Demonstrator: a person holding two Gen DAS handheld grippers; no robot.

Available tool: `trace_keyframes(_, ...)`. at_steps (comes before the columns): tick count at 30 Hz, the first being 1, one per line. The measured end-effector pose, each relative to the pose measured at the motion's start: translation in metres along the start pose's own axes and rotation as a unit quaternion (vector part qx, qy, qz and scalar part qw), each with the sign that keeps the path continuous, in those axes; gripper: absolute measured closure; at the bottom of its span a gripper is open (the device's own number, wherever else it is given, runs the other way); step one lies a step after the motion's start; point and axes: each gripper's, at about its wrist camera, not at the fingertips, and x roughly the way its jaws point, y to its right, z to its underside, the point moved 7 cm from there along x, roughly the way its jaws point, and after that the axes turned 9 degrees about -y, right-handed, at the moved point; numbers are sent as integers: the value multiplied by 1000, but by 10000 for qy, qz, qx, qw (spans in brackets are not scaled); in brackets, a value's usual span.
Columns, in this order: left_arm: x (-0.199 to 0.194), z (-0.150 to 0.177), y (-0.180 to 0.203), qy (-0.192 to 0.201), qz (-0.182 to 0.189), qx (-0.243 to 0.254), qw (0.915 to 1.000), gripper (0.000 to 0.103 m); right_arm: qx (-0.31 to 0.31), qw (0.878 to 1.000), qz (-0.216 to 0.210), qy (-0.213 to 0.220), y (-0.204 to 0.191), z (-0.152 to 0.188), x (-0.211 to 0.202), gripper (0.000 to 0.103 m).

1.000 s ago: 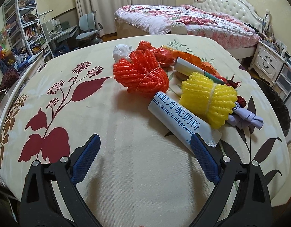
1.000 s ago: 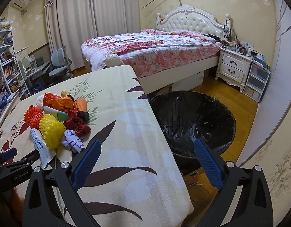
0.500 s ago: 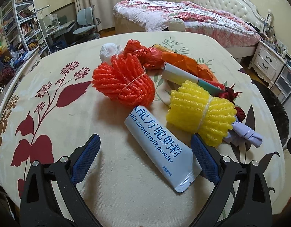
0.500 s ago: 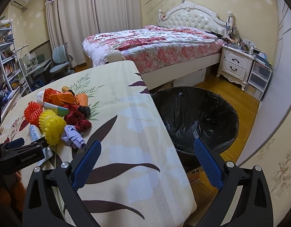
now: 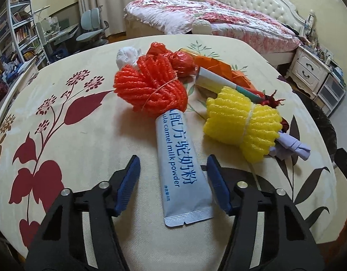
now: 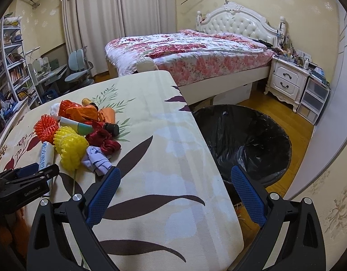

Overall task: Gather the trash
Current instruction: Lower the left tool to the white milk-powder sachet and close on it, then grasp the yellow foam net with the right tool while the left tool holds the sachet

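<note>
A pale blue milk powder sachet (image 5: 180, 158) lies on the flowered tablecloth (image 5: 83, 135), its far end tucked under an orange foam net (image 5: 151, 90). My left gripper (image 5: 172, 159) straddles the sachet's near half; its jaws are closing, and the left pad still stands clear of the packet. A yellow foam net (image 5: 241, 126), a lilac paper wad (image 5: 293, 146) and more wrappers lie to the right. My right gripper (image 6: 175, 170) hangs open and empty over the table's right edge, beside a black-lined trash bin (image 6: 252, 140). The left gripper (image 6: 26, 176) also shows there.
An orange paper wad (image 5: 218, 67), a white-green tube (image 5: 218, 81), red ribbon (image 6: 103, 140) and a dark bottle (image 6: 111, 126) fill the pile. A bed (image 6: 196, 52) lies beyond the table, a nightstand (image 6: 286, 81) at right, shelves (image 6: 11, 63) and a desk chair (image 6: 76, 67) at left.
The left gripper has shifted over the sachet, which now lies between its fingers, and its jaws have narrowed from wide open. The right gripper has barely moved.
</note>
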Motion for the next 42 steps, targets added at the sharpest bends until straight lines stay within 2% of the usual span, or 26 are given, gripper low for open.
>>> trace_keyframes(1, -1, 0, 3, 39, 19, 80, 10000, 61, -23, 10000, -9, 7, -2, 0, -1, 7)
trace_keyframes(3, -3, 1, 6, 108, 26, 204, 9997, 70, -80, 10000, -39, 0, -6, 0, -1, 7)
trace_keyframes(6, -6, 3, 7, 157, 35, 261, 9995, 75, -160, 9998, -108, 2, -14, -2, -1, 7)
trace_keyframes(10, -13, 6, 0, 210, 111, 179, 9996, 75, -346, 9992, -189, 32, -27, -4, -2, 9)
trace_keyframes(11, -16, 8, -2, 236, 99, 173, 9995, 75, -393, 9990, -218, 30, -31, -5, -2, 13)
trace_keyframes(14, -22, 10, -11, 295, 58, 121, 9995, 75, -470, 9982, -360, -79, -42, -5, 1, 47)
trace_keyframes(17, -30, 12, -24, 373, 8, 28, 9993, 75, -546, 9968, -563, -159, -56, -6, 3, 47)
trace_keyframes(22, -41, 10, -47, 558, -214, -101, 9982, 75, -904, 9923, -849, -14, -91, -14, -6, 47)
trace_keyframes(25, -45, 7, -62, 646, -341, -197, 9971, 75, -1178, 9878, -1020, 23, -117, -19, -4, 43)
trace_keyframes(31, -41, 8, -86, 615, -363, -474, 9963, 75, -1623, 9813, -1026, -144, -152, -20, 16, 42)
trace_keyframes(35, -37, 8, -92, 553, -329, -572, 9963, 75, -1804, 9798, -831, -211, -163, -19, 26, 42)
trace_keyframes(38, -35, 9, -93, 536, -301, -612, 9962, 75, -1886, 9796, -661, -198, -163, -17, 28, 49)
trace_keyframes(39, -34, 10, -92, 525, -290, -621, 9963, 75, -1885, 9798, -639, -195, -162, -16, 28, 54)
trace_keyframes(42, -32, 10, -89, 503, -271, -627, 9964, 75, -1811, 9810, -680, -177, -159, -17, 27, 59)
